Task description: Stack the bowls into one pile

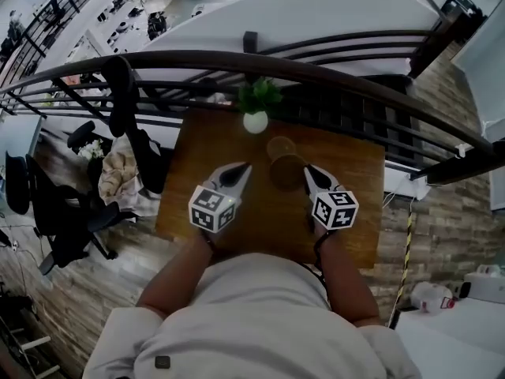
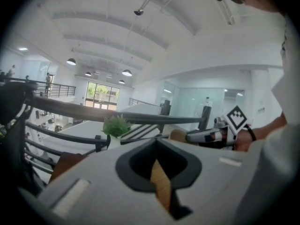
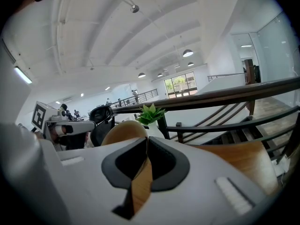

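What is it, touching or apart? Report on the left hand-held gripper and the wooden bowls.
Apart. The head view shows bare table between the left hand-held gripper and the bowls.

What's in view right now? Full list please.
table: one, brown wood, against the railing
bowls: brown, mid-table between the two grippers; they overlap, so the count is unclear
plant: one, green in a white pot, far edge of the table
railing: one, dark, curving past the table's far side
office chair: one, black, on the floor left of the table
left gripper: one, white with a marker cube, left of the bowls, fingers together, nothing between them
right gripper: one, white with a marker cube, right of the bowls, fingers together, nothing between them
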The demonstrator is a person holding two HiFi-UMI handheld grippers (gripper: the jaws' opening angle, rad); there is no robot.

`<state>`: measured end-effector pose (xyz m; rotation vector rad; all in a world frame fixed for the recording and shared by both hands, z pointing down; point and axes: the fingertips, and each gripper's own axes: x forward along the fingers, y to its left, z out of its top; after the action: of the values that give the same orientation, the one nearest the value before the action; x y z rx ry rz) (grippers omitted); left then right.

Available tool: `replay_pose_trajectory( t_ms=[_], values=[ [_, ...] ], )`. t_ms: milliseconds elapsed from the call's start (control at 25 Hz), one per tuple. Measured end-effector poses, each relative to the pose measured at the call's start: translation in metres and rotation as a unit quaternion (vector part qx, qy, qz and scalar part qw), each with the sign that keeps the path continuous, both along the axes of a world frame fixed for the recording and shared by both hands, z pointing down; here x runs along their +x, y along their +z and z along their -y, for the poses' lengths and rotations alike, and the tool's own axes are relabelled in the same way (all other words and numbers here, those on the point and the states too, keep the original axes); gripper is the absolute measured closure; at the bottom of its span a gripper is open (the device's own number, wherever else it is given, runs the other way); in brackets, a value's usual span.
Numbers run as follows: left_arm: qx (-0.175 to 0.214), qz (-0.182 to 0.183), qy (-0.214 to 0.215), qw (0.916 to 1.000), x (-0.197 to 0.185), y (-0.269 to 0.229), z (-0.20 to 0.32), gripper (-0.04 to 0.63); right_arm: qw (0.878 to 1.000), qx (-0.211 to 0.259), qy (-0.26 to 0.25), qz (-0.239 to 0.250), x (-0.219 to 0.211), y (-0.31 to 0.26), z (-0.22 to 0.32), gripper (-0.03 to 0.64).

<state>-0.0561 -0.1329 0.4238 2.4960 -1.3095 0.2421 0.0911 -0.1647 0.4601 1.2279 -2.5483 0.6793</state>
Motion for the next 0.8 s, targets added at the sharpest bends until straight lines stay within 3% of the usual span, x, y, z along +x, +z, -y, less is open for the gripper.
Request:
replay_pose_trajectory(
  t_ms=[200, 480, 800],
  values=[
    [0.009, 0.012, -0.030, 0.9994, 0.031, -0.001, -0.011, 0.591, 1.000, -0.002, -0.027, 0.005, 0.035, 0.005, -0.007, 0.595],
    [-0.010, 0.018, -0.057, 0.9981, 0.027, 0.017, -0.022, 0.591, 0.999, -0.021, -0.040, 0.011, 0.043, 0.026, -0.008, 0.595],
    [-0.026, 0.013, -0.060, 0.9978, 0.028, 0.032, 0.000, 0.591, 0.998, -0.033, -0.050, 0.007, 0.039, 0.036, 0.010, 0.595]
  ],
)
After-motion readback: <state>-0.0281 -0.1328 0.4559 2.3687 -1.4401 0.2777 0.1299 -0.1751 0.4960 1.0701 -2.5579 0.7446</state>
